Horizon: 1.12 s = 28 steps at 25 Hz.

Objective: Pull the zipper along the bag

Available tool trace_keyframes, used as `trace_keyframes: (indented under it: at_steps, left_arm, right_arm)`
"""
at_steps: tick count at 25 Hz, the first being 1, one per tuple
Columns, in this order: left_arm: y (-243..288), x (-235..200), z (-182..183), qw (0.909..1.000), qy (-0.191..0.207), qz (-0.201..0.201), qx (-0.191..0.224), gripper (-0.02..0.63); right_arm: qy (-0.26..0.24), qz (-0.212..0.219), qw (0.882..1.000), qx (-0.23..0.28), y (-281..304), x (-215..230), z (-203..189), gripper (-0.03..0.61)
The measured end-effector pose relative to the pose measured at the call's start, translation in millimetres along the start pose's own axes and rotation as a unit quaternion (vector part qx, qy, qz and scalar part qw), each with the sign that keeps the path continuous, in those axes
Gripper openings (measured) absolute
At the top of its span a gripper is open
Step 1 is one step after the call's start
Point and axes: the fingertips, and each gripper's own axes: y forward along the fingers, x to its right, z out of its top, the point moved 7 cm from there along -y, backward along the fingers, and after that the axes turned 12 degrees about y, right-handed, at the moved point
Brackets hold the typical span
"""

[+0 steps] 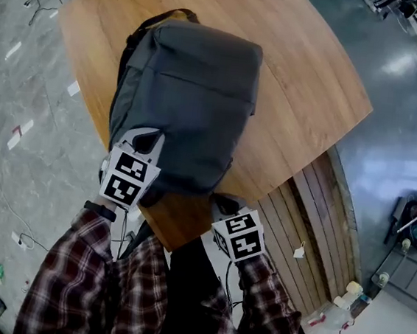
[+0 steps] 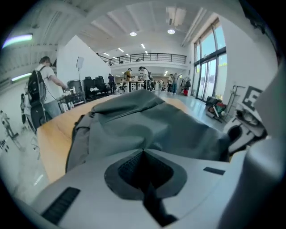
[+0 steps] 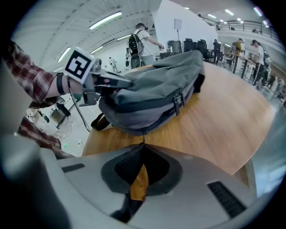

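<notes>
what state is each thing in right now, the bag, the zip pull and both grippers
backpack: lying flat on the wooden table
zipper pull: hanging at the backpack's near end, pinched at the jaw tips
left gripper: shut on backpack fabric
right gripper: shut on the zipper pull

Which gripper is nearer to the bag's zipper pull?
Right. The right gripper is pinched on the zipper pull at the near edge of the bag; the left gripper grips fabric at the bag's near left corner.

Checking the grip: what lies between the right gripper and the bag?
Only the zipper pull, running from the bag into the right gripper's closed jaw tips; right gripper view shows it.
</notes>
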Motion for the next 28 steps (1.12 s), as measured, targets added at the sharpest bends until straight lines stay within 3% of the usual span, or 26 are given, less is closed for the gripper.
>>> trace_keyframes:
  at_steps: [2,4,7,9,13,19,28]
  left_arm:
    - [1,-7,16,0.9992,-0.014,0.036,-0.008,0.009]
    - [-9,-4,39,0.9969,-0.064,0.042,0.02,0.009]
    - [-23,19,64,0.9898,-0.128,-0.014,0.059,0.009]
    - [-22,36,60,0.9878,-0.14,-0.044,0.052,0.009]
    - [-9,50,17,0.9909,-0.119,-0.06,0.021,0.009]
    - [7,74,6,0.9983,0.003,-0.058,-0.009,0.009]
    - [0,75,4,0.9958,0.013,-0.09,0.011,0.009]
  right_arm:
    - [0.015,0.014,1.0,0.0,3,-17,-5,0.008]
    - [0.033,0.031,0.999,0.002,9,-33,-8,0.008]
    - [0.046,0.056,0.997,0.008,18,-58,-6,0.008]
    - [0.046,0.069,0.996,0.012,24,-74,-4,0.008]
    - [0.014,0.064,0.998,0.006,29,-87,-1,0.008]
    - [-0.097,0.024,0.995,-0.008,27,-76,0,0.009]
    - [-0.159,-0.031,0.987,-0.012,23,-21,18,0.014]
